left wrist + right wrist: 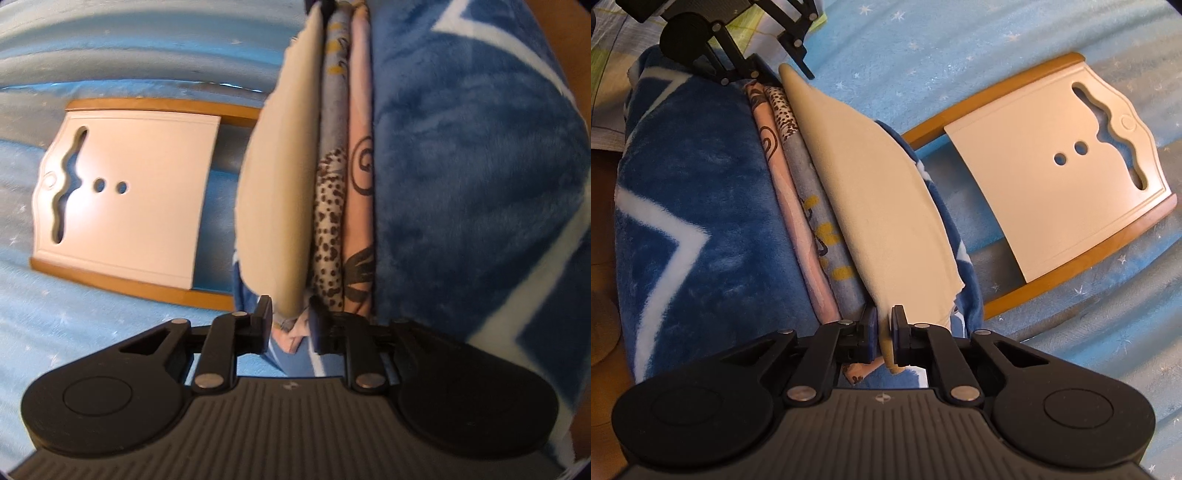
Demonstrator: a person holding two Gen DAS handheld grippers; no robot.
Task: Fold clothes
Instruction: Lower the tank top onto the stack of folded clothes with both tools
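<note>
A cream cloth [273, 184] [879, 192] is stretched edge-up between my two grippers. My right gripper [882, 328] is shut on its near corner. At the far corner, my left gripper [291, 321] [781, 72] has its jaws apart, with the cream tip standing between them. Beside the cream cloth lie a folded grey cloth with leopard spots [330, 206] [812, 184] and a pink printed one [360, 206] [783, 177]. All rest on a plush blue blanket with white lines [461, 184] [694, 192].
A white board with orange wooden rails and cut-out holes [129, 192] [1052, 184] lies flat on the light blue starry sheet [55, 314] [923, 44]. A plaid cloth [613, 74] shows behind the left gripper. A brown surface [602, 221] borders the blanket.
</note>
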